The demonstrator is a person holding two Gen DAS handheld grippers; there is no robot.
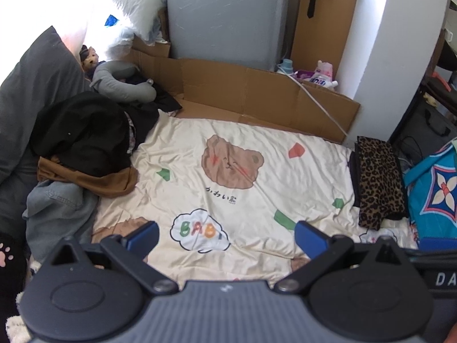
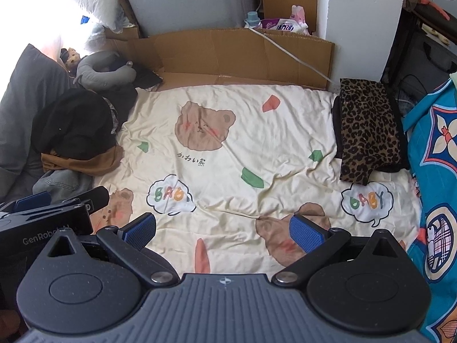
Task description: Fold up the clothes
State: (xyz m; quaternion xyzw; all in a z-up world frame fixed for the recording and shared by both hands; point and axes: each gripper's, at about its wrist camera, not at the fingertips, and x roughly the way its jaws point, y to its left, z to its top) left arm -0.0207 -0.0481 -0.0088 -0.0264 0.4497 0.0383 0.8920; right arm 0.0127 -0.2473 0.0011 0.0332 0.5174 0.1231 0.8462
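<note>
A heap of unfolded clothes (image 1: 82,137) lies at the left of the bed: a black garment (image 2: 74,123) on top, a brown one (image 1: 94,183) under it, a grey-blue denim piece (image 1: 57,208) at the front. A folded leopard-print garment (image 1: 380,177) (image 2: 368,128) rests at the bed's right edge. My left gripper (image 1: 227,235) hovers open over the cream bear-print sheet (image 1: 257,200), holding nothing. My right gripper (image 2: 224,230) is likewise open and empty above the sheet (image 2: 228,157). The left gripper's body (image 2: 45,214) shows at the left edge of the right wrist view.
A grey pillow (image 1: 31,91) and a grey neck pillow (image 1: 122,83) lie at the back left. Flattened cardboard (image 1: 257,94) lines the far edge against a grey panel (image 1: 225,14). A white cable (image 1: 317,100) crosses the cardboard. A blue patterned cloth (image 2: 437,171) lies on the right.
</note>
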